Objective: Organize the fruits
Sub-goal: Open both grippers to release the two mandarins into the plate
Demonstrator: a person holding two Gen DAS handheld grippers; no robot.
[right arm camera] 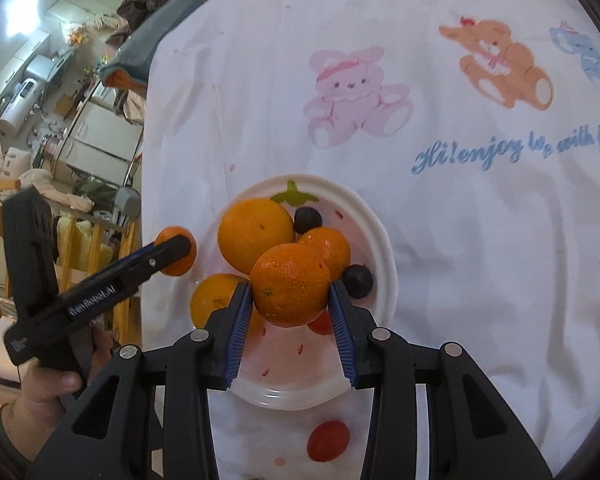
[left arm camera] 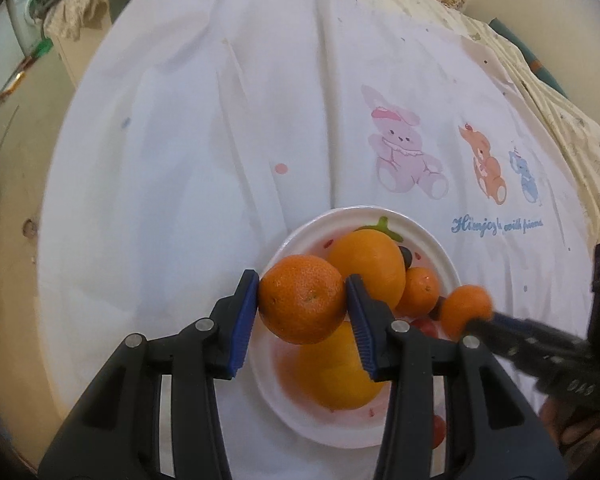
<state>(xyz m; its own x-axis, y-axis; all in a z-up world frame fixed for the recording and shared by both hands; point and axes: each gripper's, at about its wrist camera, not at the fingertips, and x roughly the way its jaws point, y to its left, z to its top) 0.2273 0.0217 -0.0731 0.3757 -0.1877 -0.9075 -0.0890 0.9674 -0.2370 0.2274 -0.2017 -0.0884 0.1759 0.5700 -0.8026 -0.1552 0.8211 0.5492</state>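
Holding a mandarin (left arm camera: 303,299) clamped in each gripper (left arm camera: 302,300), both over the plate (left arm camera: 440,248) at lower centre, right gripper (right arm camera: 291,292) directly above the pile.

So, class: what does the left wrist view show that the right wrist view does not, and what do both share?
Only the left wrist view shows the washing machine in the far background.

Only the right wrist view shows two dark plums in the bowl, a red tomato on the cloth, and the hand on the left tool.

Both show the white bowl of oranges, the pink bunny print, and each tool, left tool and right tool, gripping a mandarin.
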